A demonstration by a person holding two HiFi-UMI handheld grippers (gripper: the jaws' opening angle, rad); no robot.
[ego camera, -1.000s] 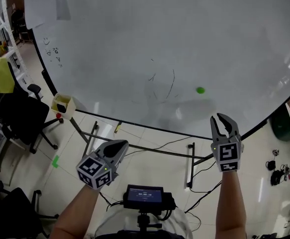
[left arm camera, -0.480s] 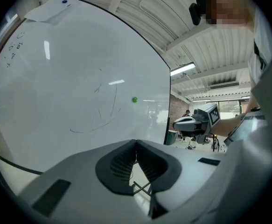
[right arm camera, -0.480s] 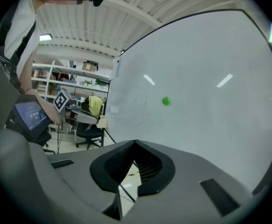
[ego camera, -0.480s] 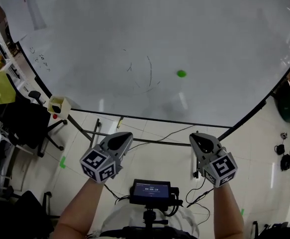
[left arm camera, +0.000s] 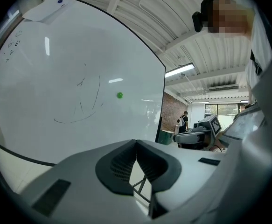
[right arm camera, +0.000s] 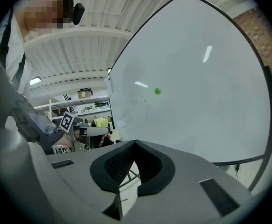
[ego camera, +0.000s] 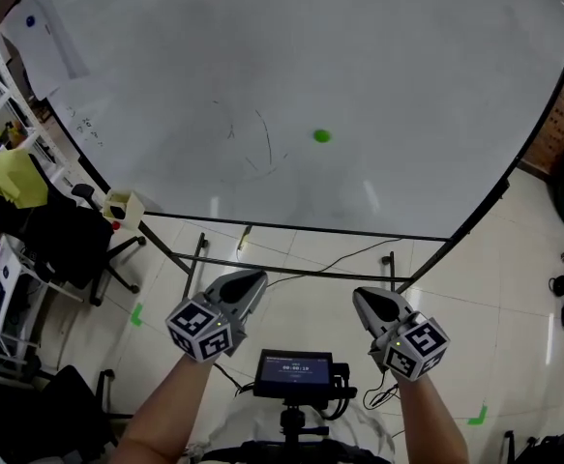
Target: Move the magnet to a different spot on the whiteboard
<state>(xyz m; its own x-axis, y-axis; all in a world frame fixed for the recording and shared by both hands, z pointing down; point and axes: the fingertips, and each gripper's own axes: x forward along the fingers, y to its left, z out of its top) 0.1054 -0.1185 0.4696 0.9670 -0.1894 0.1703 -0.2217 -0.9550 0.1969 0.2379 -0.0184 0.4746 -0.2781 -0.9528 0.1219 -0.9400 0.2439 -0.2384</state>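
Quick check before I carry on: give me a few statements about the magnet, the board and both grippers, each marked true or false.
1. The green magnet sits on the whiteboard. True.
2. The right gripper holds the magnet. False: its jaws are shut on nothing, and it hangs low, well clear of the board.
3. The left gripper has its jaws wide open. False: they are closed together and empty.
4. In the head view, the pen marks lie left of the magnet. True.
5. A sheet of paper hangs at the board's upper left. True.
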